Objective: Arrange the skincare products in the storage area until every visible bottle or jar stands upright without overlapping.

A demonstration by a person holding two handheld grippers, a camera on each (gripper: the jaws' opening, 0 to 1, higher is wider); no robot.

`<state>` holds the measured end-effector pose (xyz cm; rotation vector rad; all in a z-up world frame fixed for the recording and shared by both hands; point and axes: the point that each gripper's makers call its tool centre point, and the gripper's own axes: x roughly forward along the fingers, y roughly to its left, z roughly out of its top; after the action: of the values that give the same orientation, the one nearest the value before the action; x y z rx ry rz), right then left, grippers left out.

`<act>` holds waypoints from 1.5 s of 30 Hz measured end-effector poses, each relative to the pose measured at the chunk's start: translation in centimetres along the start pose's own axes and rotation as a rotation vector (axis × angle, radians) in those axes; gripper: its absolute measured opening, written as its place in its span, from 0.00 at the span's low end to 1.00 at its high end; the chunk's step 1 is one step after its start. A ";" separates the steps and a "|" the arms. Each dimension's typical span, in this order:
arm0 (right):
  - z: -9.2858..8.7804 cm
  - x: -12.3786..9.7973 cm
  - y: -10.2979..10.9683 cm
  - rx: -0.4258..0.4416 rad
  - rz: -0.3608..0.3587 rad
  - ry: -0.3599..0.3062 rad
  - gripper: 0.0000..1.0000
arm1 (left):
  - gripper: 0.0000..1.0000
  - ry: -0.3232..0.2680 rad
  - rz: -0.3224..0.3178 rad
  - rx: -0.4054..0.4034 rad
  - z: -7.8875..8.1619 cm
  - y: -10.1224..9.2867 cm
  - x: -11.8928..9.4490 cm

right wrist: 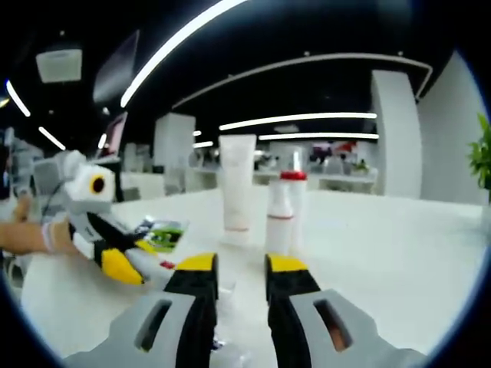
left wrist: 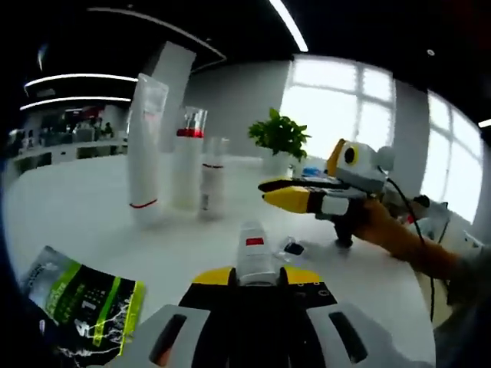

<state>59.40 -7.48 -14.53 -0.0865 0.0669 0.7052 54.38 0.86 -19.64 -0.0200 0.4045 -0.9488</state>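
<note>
My left gripper (left wrist: 257, 277) is shut on a small white bottle with a red label (left wrist: 254, 257), held low over the white table (left wrist: 77, 207). Three products stand upright at the back left: a tall white tube (left wrist: 146, 153), a white bottle with a red collar (left wrist: 189, 161) and a smaller white bottle (left wrist: 212, 178). My right gripper (left wrist: 268, 192), in a hand, hovers right of them. In the right gripper view its jaws (right wrist: 242, 276) stand slightly apart with nothing held; beyond are the tube (right wrist: 236, 180), the red-collared bottle (right wrist: 293, 195), the smaller bottle (right wrist: 278, 222) and the left gripper (right wrist: 149, 270).
A green and black sachet (left wrist: 84, 303) lies flat at the near left, also visible as the sachet (right wrist: 163, 230) behind the left gripper. A potted plant (left wrist: 280, 136) stands at the back. A small dark item (left wrist: 292, 248) lies on the table near the held bottle.
</note>
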 end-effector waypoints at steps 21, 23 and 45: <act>0.2 0.8 -0.6 -0.009 -0.002 -0.002 0.22 | 0.38 0.309 0.081 0.139 2.9 1.3 0.9; 0.1 0.8 -0.6 -0.009 -0.002 0.001 0.22 | 0.46 0.417 0.107 0.132 2.6 1.0 1.1; 2.7 -0.8 -3.7 0.027 -0.120 -0.087 0.20 | 0.24 0.873 0.219 0.169 -1.0 0.9 4.6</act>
<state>61.35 -10.52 -11.56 -0.0334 -0.0119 0.5869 57.06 -2.10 -22.20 0.5995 1.1030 -0.7322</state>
